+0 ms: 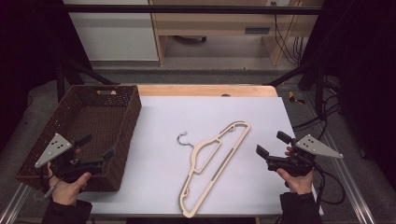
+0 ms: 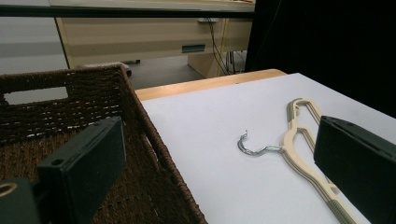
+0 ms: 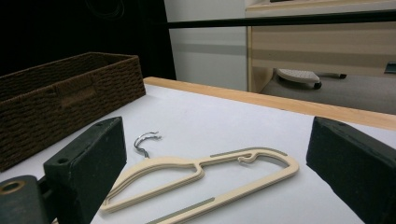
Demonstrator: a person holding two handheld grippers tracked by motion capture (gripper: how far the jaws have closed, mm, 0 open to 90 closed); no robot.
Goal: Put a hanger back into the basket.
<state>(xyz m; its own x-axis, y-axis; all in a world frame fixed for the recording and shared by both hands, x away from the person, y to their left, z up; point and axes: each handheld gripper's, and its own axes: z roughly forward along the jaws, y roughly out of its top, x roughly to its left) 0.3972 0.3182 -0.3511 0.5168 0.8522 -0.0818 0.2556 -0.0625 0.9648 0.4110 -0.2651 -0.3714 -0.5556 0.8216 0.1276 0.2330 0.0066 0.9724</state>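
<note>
One cream hanger (image 1: 215, 170) lies flat mid-table (image 1: 261, 112), long axis running near-left to far-right, metal hook (image 1: 182, 139) toward the basket (image 1: 70, 105). The right claw (image 1: 271, 144), jaws wide and empty, is judged nearer; the left claw (image 1: 99, 145), also wide, hovers over the basket's near corner.

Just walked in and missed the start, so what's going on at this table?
A person holds a pair of tongs in each hand, and nothing is gripped yet. The left tongs hang open over the near corner of the brown basket. The right tongs are open too, off to the right of a cream hanger that lies flat on the white table, its metal hook pointing toward the basket. The basket looks empty.
</note>
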